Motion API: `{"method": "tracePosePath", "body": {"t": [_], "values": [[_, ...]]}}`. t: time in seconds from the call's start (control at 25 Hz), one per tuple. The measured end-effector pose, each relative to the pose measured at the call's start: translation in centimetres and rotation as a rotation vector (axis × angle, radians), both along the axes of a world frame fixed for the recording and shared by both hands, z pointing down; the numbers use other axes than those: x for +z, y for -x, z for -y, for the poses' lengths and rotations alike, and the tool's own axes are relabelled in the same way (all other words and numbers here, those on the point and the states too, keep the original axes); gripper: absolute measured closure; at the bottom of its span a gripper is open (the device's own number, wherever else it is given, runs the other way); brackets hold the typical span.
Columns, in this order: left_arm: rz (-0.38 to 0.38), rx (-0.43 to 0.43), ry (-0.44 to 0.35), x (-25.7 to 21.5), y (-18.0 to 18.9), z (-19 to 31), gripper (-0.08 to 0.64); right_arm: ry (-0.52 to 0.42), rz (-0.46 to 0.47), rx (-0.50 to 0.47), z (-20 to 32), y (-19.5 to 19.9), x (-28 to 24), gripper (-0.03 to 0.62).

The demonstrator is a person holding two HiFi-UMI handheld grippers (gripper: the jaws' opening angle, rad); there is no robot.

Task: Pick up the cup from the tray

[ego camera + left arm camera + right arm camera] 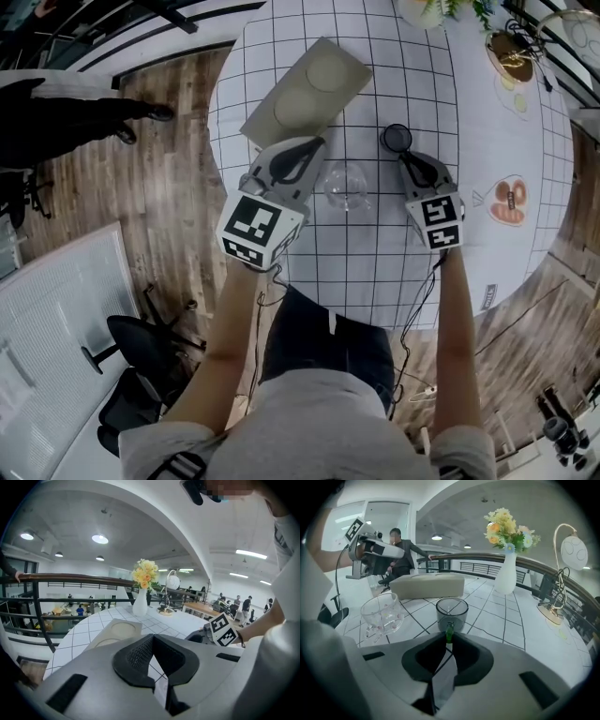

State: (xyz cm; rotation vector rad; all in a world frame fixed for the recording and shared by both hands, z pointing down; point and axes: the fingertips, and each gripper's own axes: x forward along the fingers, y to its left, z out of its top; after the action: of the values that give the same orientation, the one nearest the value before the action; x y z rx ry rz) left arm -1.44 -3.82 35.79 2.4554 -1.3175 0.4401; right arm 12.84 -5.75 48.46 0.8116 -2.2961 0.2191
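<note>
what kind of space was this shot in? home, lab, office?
Probably an open-plan office, on an upper level: a railing looks over a lower floor, people stand among desks behind, and an office chair sits by the gridded table.

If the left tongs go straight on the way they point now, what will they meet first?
Most likely the checked tablecloth, just right of the beige tray. Depth is unclear, so they might touch the tray's edge instead.
</note>
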Motion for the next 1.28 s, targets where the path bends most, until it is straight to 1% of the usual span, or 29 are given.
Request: {"method": "tracePosePath", "body": {"t": [0.16,0.28,0.36,0.4,0.48,0.56,0.68,0.8,0.88,0.96,1.08,1.28], "values": [[-0.011,-0.01,0.006,0.3,0.1,-0.4,0.552,-0.008,0.011,0.047,0.1,-0.3,0.0,0.552],[-0.017,-0.023,0.014,0.5,0.4,-0.7,0.551,-0.022,0.056,0.063,0.2,-0.5,-0.4,0.545],[-0.018,-0.031,0.017,0.6,0.6,-0.8,0.552,-0.021,0.091,0.068,0.3,-0.5,-0.7,0.486],[-0.017,-0.036,0.016,0.6,0.7,-0.9,0.552,-0.022,0.106,0.08,0.3,-0.7,-1.0,0.48],[-0.021,-0.05,0.01,0.4,1.1,-0.9,0.552,-0.038,0.143,0.116,0.4,-1.3,-2.0,0.48],[-0.032,-0.065,0.001,-0.2,1.4,-0.9,0.552,-0.076,0.197,0.162,0.5,-2.1,-4.0,0.487],[-0.057,-0.082,-0.011,-1.2,1.1,-1.0,0.552,-0.129,0.305,0.257,0.8,-3.2,-7.7,0.552],[-0.067,-0.076,-0.024,-2.0,-0.3,-1.1,0.552,-0.148,0.431,0.343,0.4,-3.6,-10.9,0.568],[-0.08,-0.063,-0.026,-2.5,-1.8,-1.4,0.552,-0.148,0.479,0.387,-0.1,-3.7,-12.1,0.572],[-0.089,-0.057,-0.025,-2.9,-3.3,-1.9,0.552,-0.152,0.498,0.433,-0.9,-3.9,-12.8,0.578],[-0.079,-0.045,-0.025,-3.2,-5.7,-2.8,0.552,-0.165,0.509,0.485,-2.5,-4.4,-13.7,0.581],[-0.104,-0.038,-0.038,-4.3,-8.8,-4.2,0.552,-0.22,0.492,0.508,-5.0,-5.0,-15.8,0.583]]}}
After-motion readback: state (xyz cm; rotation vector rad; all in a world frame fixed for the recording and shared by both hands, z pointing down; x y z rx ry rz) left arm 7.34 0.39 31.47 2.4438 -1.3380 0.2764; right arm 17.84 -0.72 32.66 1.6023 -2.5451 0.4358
